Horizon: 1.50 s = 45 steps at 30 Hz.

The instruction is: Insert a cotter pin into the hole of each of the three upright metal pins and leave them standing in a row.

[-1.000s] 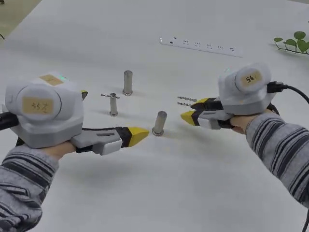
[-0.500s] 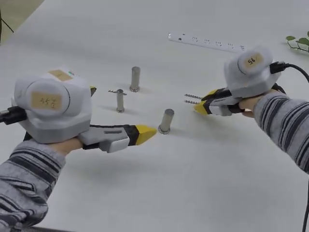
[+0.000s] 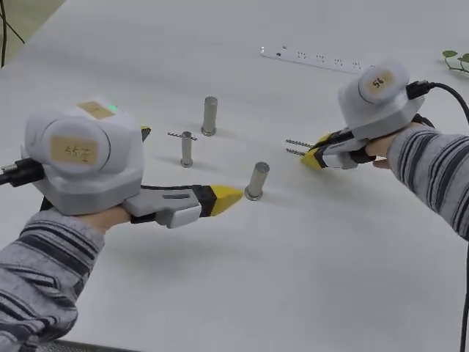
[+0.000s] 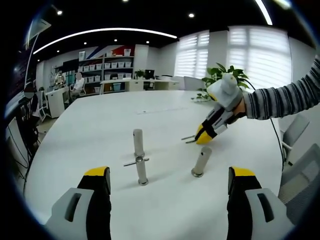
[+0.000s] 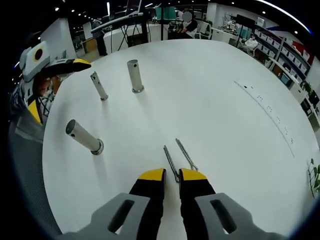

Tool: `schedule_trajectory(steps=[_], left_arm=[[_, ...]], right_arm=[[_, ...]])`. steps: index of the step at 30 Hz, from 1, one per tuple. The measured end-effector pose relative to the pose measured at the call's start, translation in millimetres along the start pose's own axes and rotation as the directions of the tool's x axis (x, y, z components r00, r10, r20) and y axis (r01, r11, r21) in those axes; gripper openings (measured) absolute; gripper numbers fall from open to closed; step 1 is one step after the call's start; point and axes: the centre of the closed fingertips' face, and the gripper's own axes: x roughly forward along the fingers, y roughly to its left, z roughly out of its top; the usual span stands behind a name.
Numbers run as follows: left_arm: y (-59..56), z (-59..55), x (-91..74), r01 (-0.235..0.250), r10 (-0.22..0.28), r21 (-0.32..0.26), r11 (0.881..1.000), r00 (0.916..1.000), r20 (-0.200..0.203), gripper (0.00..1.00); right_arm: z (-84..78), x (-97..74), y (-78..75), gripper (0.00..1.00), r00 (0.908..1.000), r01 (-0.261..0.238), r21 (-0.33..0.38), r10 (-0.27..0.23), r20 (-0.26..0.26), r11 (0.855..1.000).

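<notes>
Since a second ago the right claw (image 5: 172, 176) has drawn back a little from the near pin (image 3: 256, 180), so that more bare worktop (image 3: 293, 279) lies between them. The left claw (image 4: 170, 175) keeps its place beside that pin.

The right claw is clenched on the looped end of the held cotter pin (image 5: 170, 162). Its two legs stick out forward past the yellow tips, spread slightly apart and pointing toward the pins. The left claw is released, its jaws wide apart and grasping nothing. In the head view one of its yellow tips lies just beside the base of the near pin; whether it touches cannot be told.

Three metal pins stand upright on their flanged bases on the worktop. The middle pin (image 3: 187, 149) carries the fitted cotter pin (image 3: 181, 136) crosswise through it near the top, sticking out to one side. The far pin (image 3: 210, 116) stands near it, farther from the person, and is bare, as is the near pin. The three do not make a straight row: the near pin sits off to the side, toward the right claw.

A white power strip (image 3: 311, 57) lies well beyond the pins, and green plant leaves (image 3: 458, 59) show at the far right edge. A striped sleeve (image 3: 432, 169) covers the arm behind the right claw.
</notes>
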Motion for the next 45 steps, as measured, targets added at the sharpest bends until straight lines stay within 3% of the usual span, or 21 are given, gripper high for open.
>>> schedule_trajectory(steps=[4,13,21,27,31,45], left_arm=[[-1.4,0.5,0.4,0.006,-0.006,0.002,1.000,1.0000,0.002,0.96],[-2.0,1.9,0.3,0.006,-0.006,0.018,1.000,1.0000,0.006,0.94],[-7.4,-1.6,2.1,0.022,-0.021,0.038,0.999,0.9997,-0.014,0.93],[-20.4,-3.6,4.0,0.062,-0.060,0.060,0.996,0.9978,-0.028,0.90],[-27.8,-8.5,5.1,0.083,-0.080,0.059,0.995,0.9956,-0.049,0.89],[-46.7,3.5,3.2,0.122,-0.121,0.021,0.992,0.9923,-0.026,0.76]], right_arm=[[-0.4,0.6,-1.5,0.00,0.9995,-0.007,-0.041,0.006,-0.032,0.999],[-4.4,1.6,-5.2,0.00,0.9970,-0.018,-0.120,0.009,-0.077,0.993],[-2.8,-6.6,-4.9,0.00,0.9980,-0.003,-0.146,-0.006,-0.063,0.989],[-3.0,-15.3,0.2,0.00,0.9990,-0.004,-0.180,-0.004,-0.044,0.984],[-2.9,-22.3,13.5,0.00,0.9997,-0.009,-0.210,0.004,-0.025,0.978],[-6.4,-50.8,61.4,0.00,0.9988,-0.029,-0.283,0.039,0.030,0.959]])
